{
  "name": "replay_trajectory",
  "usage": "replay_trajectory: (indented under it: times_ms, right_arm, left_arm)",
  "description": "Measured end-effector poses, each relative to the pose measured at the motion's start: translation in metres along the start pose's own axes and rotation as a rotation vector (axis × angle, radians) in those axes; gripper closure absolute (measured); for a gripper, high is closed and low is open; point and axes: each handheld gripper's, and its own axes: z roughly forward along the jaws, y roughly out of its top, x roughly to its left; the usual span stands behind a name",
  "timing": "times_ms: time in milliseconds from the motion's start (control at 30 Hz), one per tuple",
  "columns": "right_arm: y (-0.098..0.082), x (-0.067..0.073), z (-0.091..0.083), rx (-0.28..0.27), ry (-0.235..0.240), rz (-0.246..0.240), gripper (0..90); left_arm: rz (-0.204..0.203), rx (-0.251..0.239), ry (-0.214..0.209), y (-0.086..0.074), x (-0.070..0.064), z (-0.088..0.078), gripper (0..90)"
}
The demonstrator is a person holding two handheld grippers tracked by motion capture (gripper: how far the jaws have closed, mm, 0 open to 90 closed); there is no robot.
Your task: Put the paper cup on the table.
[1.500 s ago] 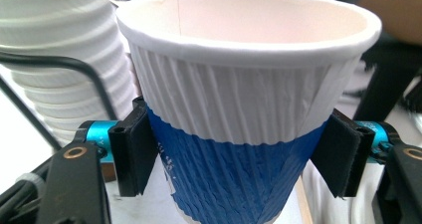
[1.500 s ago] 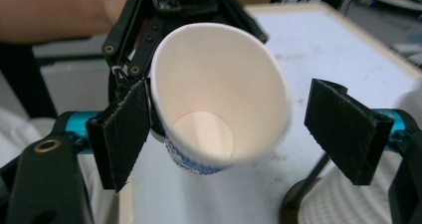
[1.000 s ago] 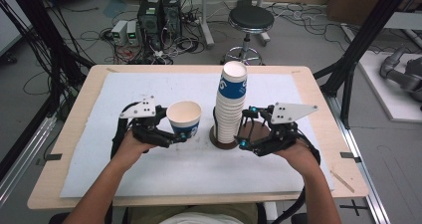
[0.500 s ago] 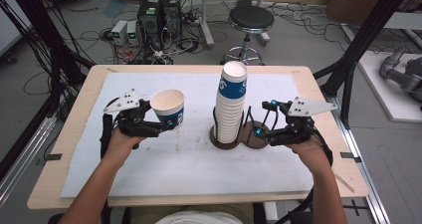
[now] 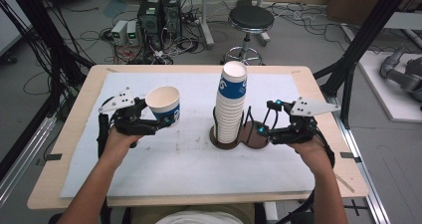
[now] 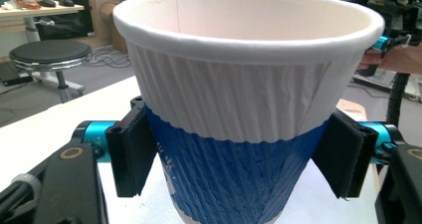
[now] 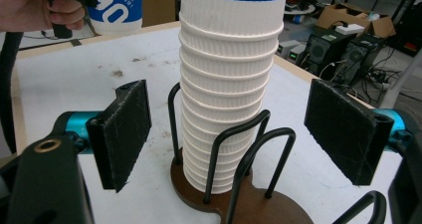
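The left gripper (image 5: 168, 120) is held off the white table mat (image 5: 149, 159) at the 9 o'clock side, its jaws clamped on a ribbed white-and-blue paper cup (image 5: 164, 103) kept upright. The right gripper (image 5: 260, 130) is lowered at 3 o'clock with its jaws spread wide, just beside the tall stack of ribbed paper cups (image 5: 231, 103) standing in a brown wire-looped holder (image 7: 239, 204). The held cup's base is cut off in the left gripper view, and the stack's top in the right gripper view.

Paper cup (image 6: 244, 114): ribbed matt sleeve, smooth rolled rim. Cup stack (image 7: 229, 84): same ribbed paper. Holder (image 7: 244, 204): black wire, brown wooden base. Table (image 5: 69, 129): pale wood edges, matt white covering.
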Motion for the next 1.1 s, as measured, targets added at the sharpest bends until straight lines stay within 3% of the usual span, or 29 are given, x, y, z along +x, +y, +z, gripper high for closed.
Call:
replay_trajectory:
  times_ms: [167, 300, 400, 567, 733, 1000, 1100]
  right_arm:
    - [-0.001, -0.002, -0.001, -0.001, -0.012, 0.002, 18.9]
    - [-0.003, -0.004, -0.001, -0.001, -0.018, 0.002, 18.9]
    - [-0.004, -0.004, -0.001, 0.001, -0.013, 0.011, 18.9]
    - [-0.005, -0.006, -0.001, 0.002, -0.019, 0.007, 18.9]
    - [-0.006, -0.009, -0.003, 0.000, -0.039, 0.023, 18.9]
    - [-0.007, -0.009, -0.001, 0.010, -0.045, 0.020, 18.9]
    - [-0.007, -0.010, -0.001, 0.009, -0.046, 0.017, 18.9]
  left_arm:
    - [0.001, -0.022, 0.070, -0.002, 0.009, -0.009, 26.2]
    - [0.029, -0.045, 0.159, -0.010, 0.022, -0.021, 26.0]
    - [0.026, -0.044, 0.228, -0.017, 0.032, -0.029, 26.0]
    - [0.013, -0.031, 0.307, -0.023, 0.045, -0.036, 25.8]
    - [-0.034, -0.066, 0.344, -0.024, 0.059, -0.034, 25.6]
    - [-0.026, -0.033, 0.390, -0.013, 0.089, -0.016, 25.6]
    - [-0.038, -0.039, 0.395, -0.020, 0.101, -0.007, 25.6]
